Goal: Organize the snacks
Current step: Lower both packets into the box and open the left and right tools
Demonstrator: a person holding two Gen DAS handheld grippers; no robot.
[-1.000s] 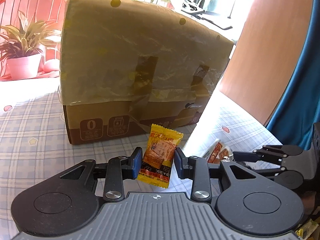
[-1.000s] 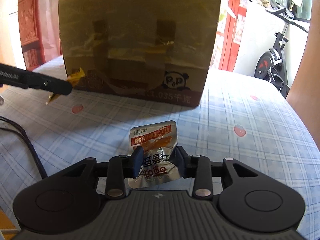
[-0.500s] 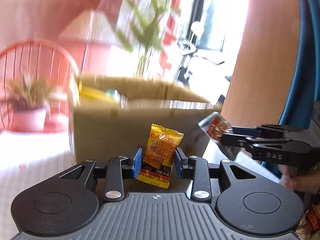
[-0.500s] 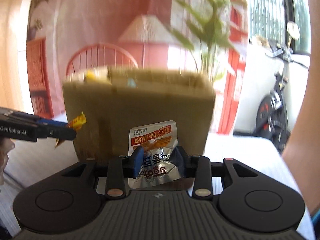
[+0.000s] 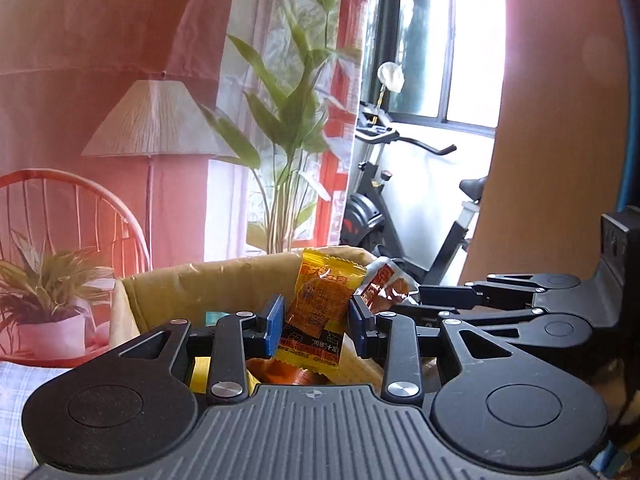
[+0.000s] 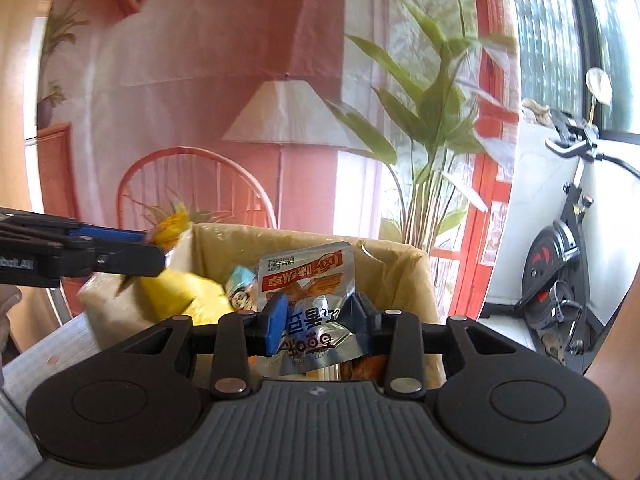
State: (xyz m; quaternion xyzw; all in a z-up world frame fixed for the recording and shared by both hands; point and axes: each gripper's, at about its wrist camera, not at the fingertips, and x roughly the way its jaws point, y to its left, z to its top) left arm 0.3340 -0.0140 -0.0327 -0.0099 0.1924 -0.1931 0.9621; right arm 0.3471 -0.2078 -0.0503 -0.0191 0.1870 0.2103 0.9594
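My left gripper (image 5: 316, 326) is shut on a yellow snack packet (image 5: 320, 304) and holds it above the open cardboard box (image 5: 200, 288). My right gripper (image 6: 316, 320) is shut on a silver and red snack pouch (image 6: 308, 280) over the same box (image 6: 416, 280). The box is lined with yellow plastic and holds several snacks, among them a yellow bag (image 6: 180, 292). The right gripper with its pouch (image 5: 386, 286) shows at the right of the left wrist view. The left gripper with its yellow packet (image 6: 170, 230) shows at the left of the right wrist view.
A checked tablecloth (image 5: 16, 376) covers the table under the box. Behind stand a red chair (image 5: 80, 216), a potted plant (image 5: 48, 300), a tall leafy plant (image 6: 432, 128), a floor lamp (image 5: 156, 120) and an exercise bike (image 6: 560, 272).
Both grippers have risen from table level in front of the box to above its open top, each still holding its packet. The box's inside now shows.
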